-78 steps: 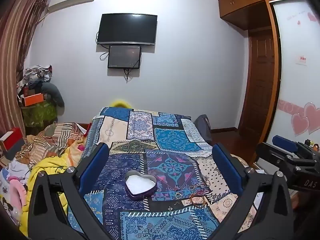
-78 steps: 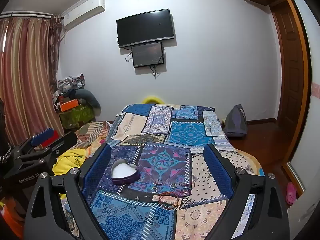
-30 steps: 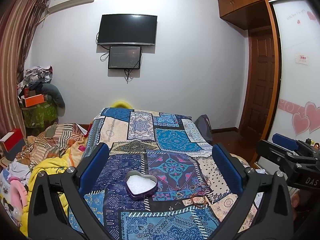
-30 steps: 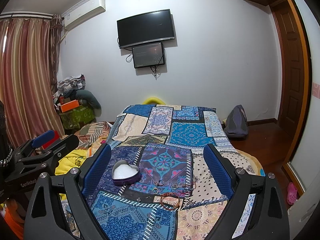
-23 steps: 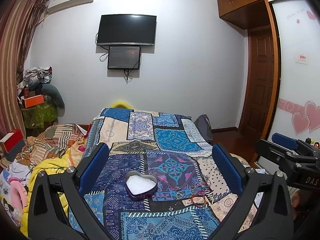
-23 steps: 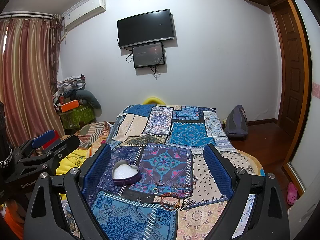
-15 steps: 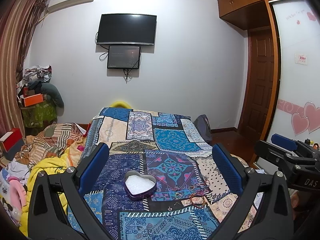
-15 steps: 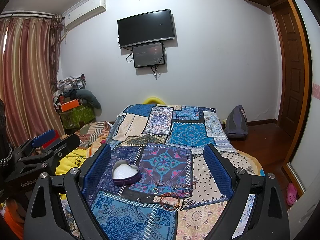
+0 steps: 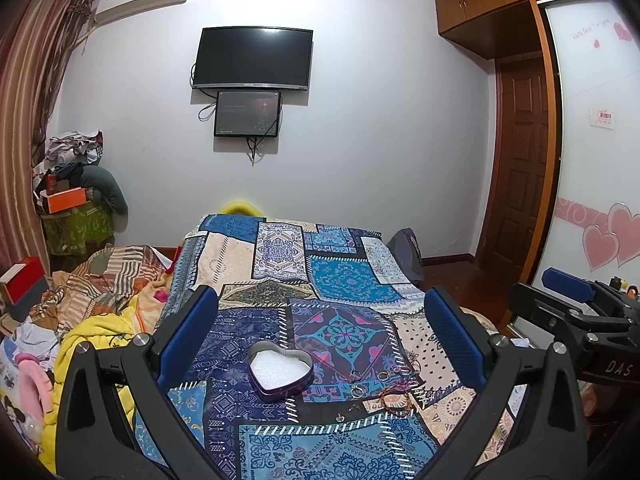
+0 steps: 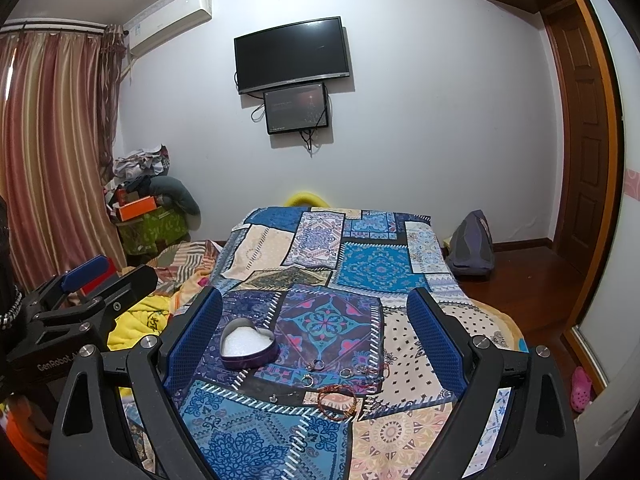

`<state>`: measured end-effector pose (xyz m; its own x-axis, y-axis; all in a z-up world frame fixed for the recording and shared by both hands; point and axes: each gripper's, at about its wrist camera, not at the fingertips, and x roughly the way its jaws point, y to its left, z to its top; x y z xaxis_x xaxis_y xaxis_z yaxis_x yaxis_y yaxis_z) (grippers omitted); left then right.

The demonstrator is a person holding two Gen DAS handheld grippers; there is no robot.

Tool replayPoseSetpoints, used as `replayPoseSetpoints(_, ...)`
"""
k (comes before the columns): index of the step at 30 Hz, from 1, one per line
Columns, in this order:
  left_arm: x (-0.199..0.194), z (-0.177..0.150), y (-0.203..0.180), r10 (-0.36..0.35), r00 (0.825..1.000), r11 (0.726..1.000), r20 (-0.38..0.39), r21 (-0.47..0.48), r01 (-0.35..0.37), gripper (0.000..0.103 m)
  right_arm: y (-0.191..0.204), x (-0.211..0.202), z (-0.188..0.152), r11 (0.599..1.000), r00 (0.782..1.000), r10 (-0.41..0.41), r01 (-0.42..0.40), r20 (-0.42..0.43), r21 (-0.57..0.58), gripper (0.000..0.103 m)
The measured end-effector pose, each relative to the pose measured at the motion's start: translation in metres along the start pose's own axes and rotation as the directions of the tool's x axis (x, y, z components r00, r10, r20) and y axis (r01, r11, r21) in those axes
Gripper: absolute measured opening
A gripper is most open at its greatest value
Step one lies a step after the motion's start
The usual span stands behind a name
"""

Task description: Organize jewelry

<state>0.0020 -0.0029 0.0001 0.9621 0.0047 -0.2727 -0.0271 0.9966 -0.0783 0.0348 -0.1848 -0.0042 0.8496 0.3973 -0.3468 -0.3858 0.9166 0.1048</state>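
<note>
Loose rings (image 10: 316, 365) and beaded bracelet (image 10: 337, 398) on patchwork bed (image 10: 376, 268), just right of heart-shaped tin (image 10: 248, 343), ahead of and below both claws, nearer right claw (image 10: 316, 332); left claw (image 9: 320, 338) and right claw alike spread wide, empty

Ahead of you, a bed (image 9: 280, 248) under a patchwork bedspread (image 10: 376, 268) in blues, creams and purples. On the far wall, a dark television (image 9: 252, 58) with a smaller screen (image 9: 247, 113) hung just below it, cables dangling. An air conditioner (image 10: 170, 26) sits high near the ceiling. To your left, striped curtains (image 10: 48, 152), a clutter pile with an orange box (image 9: 64, 200) on top, and rumpled yellow bedding (image 9: 100, 340). To your right, a brown wooden door (image 9: 524, 184), a grey bag (image 10: 470, 246) on the floor beside the bed, and pink heart decals (image 9: 608, 240).
</note>
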Motion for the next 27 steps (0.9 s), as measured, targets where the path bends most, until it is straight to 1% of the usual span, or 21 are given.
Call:
replayPoseSetpoints(8,0.009,-0.003,0.000,0.004,1.000,1.000,-0.022,0.005,-0.004,0.103,-0.005,0.011,-0.006,1.000,1.000,0.003,-0.003,-0.031,0.000,0.092)
replayPoseSetpoints(12,0.022,-0.008,0.001,-0.010,0.998,1.000,-0.066,0.005,0.011,0.103,-0.010,0.020,-0.014,1.000,0.997,-0.004,0.004,-0.073,-0.002,0.092)
replayPoseSetpoints(16,0.037,-0.015,0.004,-0.013,0.993,1.000,-0.116,-0.003,0.013,0.103,-0.020,0.034,-0.028,1.000,0.991,-0.020,0.021,-0.135,0.004,0.092)
replayPoseSetpoints(20,0.058,-0.027,0.006,-0.018,0.981,1.000,-0.194,-0.014,0.016,0.103,-0.036,0.048,-0.047,0.998,0.975,-0.054,0.057,-0.214,0.010,0.092)
replayPoseSetpoints(23,0.073,-0.040,0.006,-0.029,0.967,1.000,-0.254,-0.018,0.026,0.103,-0.049,0.058,-0.064,0.996,0.956,-0.079,0.085,-0.284,0.010,0.092)
replayPoseSetpoints(26,0.088,-0.055,0.004,-0.032,0.953,0.999,-0.303,-0.009,0.030,0.103,-0.059,0.064,-0.077,0.995,0.934,-0.087,0.097,-0.347,0.010,0.092)
replayPoseSetpoints(27,0.092,-0.059,0.003,-0.033,0.948,0.999,-0.317,-0.003,0.033,0.101,-0.061,0.066,-0.080,0.995,0.929,-0.089,0.099,-0.360,0.010,0.090)
